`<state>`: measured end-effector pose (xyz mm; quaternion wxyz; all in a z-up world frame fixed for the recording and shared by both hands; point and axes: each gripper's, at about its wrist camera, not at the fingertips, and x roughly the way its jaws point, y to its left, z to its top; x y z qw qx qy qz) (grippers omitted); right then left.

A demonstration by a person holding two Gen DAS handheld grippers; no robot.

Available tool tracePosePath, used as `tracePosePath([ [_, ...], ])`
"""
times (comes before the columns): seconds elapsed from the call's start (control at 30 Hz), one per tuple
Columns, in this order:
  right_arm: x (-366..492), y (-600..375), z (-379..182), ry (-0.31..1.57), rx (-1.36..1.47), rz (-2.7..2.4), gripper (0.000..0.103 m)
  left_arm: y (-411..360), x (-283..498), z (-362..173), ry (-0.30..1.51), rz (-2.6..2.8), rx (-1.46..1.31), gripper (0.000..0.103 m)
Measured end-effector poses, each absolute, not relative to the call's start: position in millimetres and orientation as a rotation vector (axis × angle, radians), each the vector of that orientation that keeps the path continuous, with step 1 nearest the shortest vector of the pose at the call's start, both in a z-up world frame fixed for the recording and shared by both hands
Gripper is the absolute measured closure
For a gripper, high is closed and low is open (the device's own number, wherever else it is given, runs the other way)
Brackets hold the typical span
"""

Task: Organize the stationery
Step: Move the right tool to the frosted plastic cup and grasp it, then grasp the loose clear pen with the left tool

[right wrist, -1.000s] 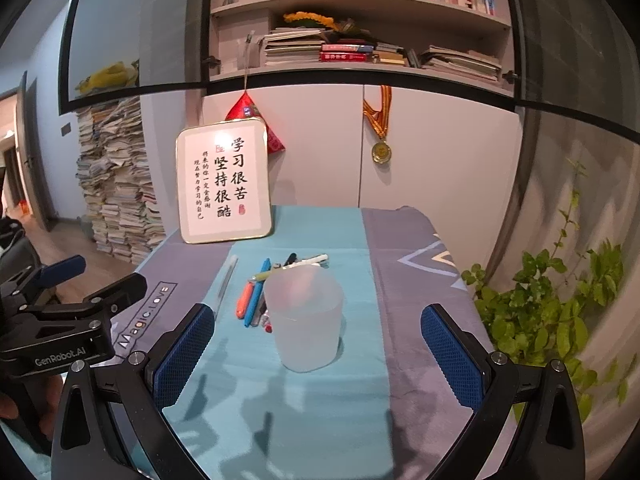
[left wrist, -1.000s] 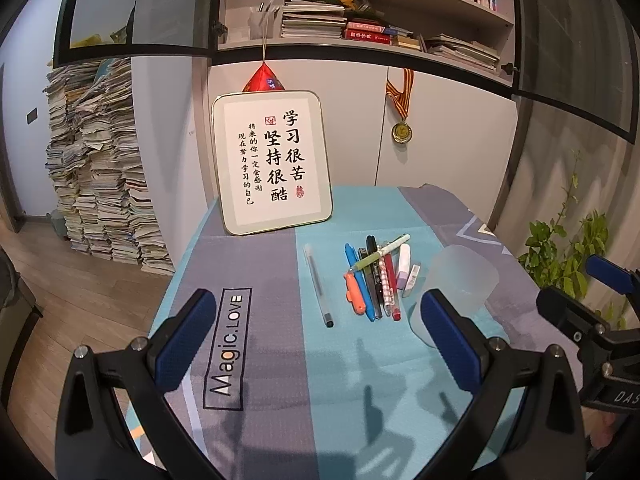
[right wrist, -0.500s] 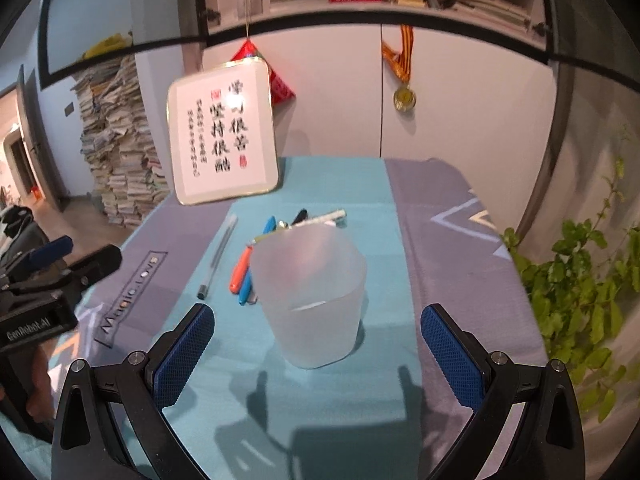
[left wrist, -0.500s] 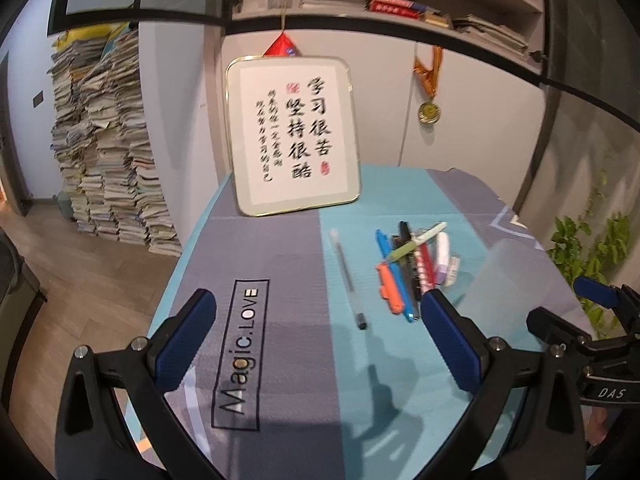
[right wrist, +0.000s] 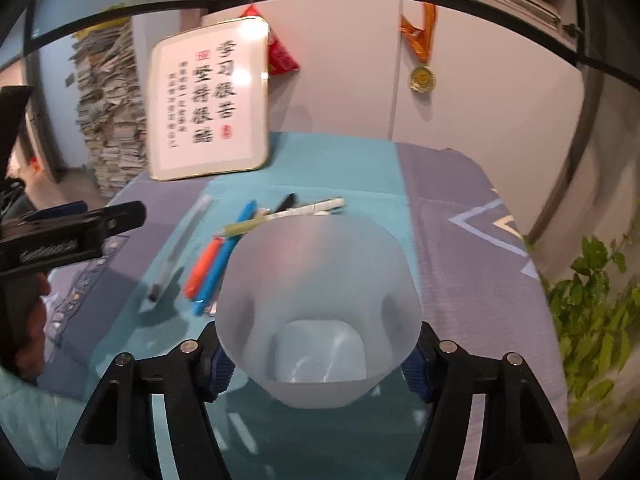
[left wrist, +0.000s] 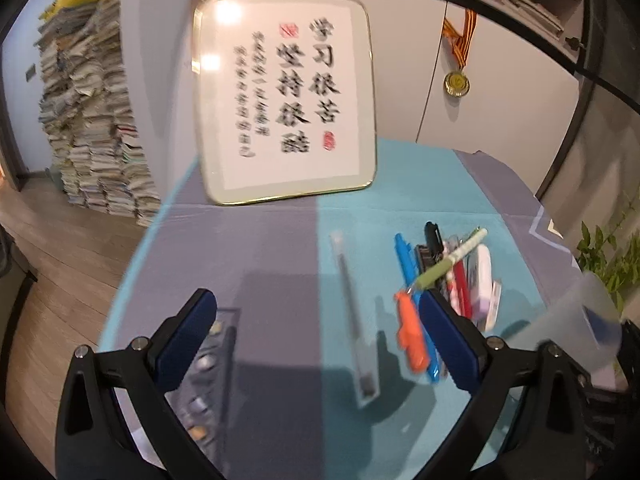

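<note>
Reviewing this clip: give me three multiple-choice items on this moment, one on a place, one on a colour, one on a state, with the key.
1. Where does the clear pen lie?
A. apart from the pen pile, on its left
B. inside the cup
C. on the framed sign

2. What colour is the short marker at the near edge of the pile?
A. orange
B. yellow
C. purple

3. How do the right gripper's jaws stand?
A. wide open, empty
B. closed on the frosted cup
C. closed on a pen

Key: A, it lies alone on the cloth; A, plainly orange; B, its pads press the cup's sides, having just closed.
</note>
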<state>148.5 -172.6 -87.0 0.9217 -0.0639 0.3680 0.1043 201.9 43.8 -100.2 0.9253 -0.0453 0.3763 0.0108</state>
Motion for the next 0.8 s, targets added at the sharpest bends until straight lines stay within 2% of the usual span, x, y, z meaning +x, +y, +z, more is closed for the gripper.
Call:
tracePosePath([
  [0.17,153,-203,-81,0.733,-0.169,0.139,0.034,30,237,-117,0.86,0.013,-0.063,0.026],
  [0.37,156,-224,-86,0.738,-0.175,0.172,0.034,45,255,-122,0.902,0.064,-0.113,0.028],
  [0.43,156,-224,-86,0.732,-0.175,0.176,0.034,43,264,-124,0.912,0.058,-0.104,0.031],
  [0.6,156,-222,-87,0.726,-0.15,0.217,0.034,33,285,-133,0.957,0.058,-0.04,0.081],
  [0.63,156,-223,-88,0.727,-0.148,0.218,0.034,32,286,-133,0.968,0.047,-0.036,0.088],
  [0.67,156,-223,-88,0.729,-0.144,0.218,0.034,33,285,-132,0.967,0.038,-0.045,0.093],
  [0.8,155,-223,-88,0.736,-0.133,0.246,0.034,39,263,-108,0.922,0.014,-0.08,0.093],
])
